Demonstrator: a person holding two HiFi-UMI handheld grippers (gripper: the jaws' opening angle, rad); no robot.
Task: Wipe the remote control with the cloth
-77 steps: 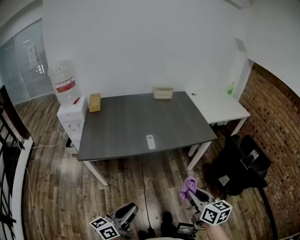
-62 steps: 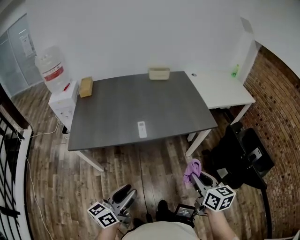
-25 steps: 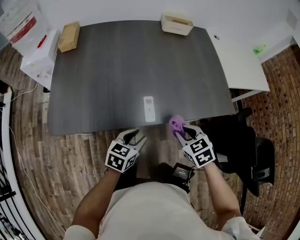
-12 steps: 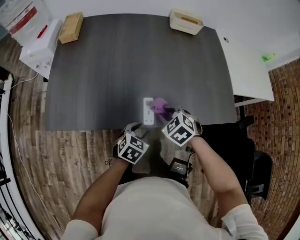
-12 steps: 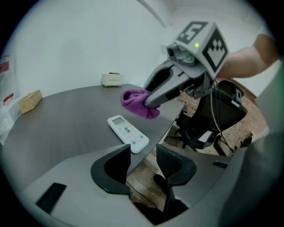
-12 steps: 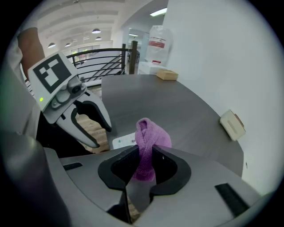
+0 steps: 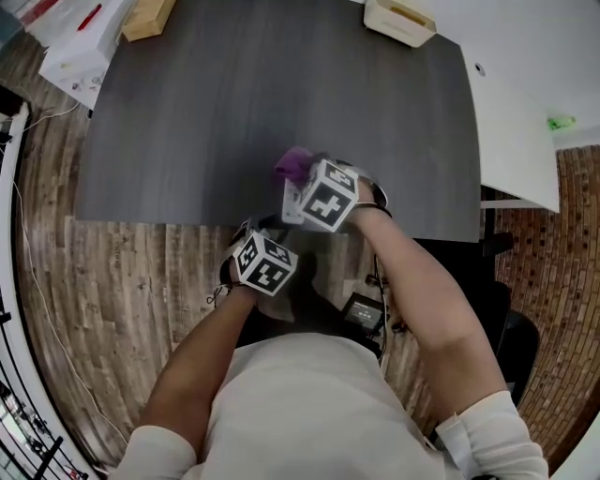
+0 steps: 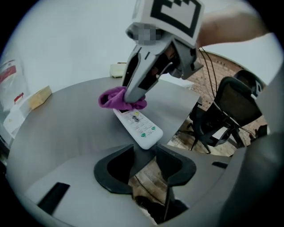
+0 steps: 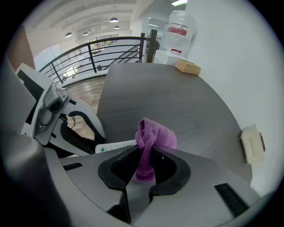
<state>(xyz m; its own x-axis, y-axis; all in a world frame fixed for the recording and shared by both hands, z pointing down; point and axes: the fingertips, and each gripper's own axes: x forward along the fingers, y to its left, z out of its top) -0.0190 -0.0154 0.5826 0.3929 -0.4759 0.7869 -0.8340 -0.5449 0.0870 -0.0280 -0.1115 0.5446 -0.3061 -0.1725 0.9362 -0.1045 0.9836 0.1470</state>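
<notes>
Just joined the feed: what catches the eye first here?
The purple cloth, pinched in the right gripper, sits bunched over the far end of the white remote control, near the front edge of the dark table. The left gripper hovers just short of the remote's near end, fingers apart and empty.

desk [image 7: 187, 112]: dark grey | beige tray [image 7: 399, 21]: lay at desk's far edge | tan box [image 7: 148, 17]: sat on desk's far-left corner | white table [image 7: 511, 103]: stood right of desk

shirt [image 7: 309, 403]: cream, short-sleeved | left tool [image 8: 144, 150], right tool [image 9: 145, 153]: grey, black jaws, marker cubes [image 7: 263, 262]
</notes>
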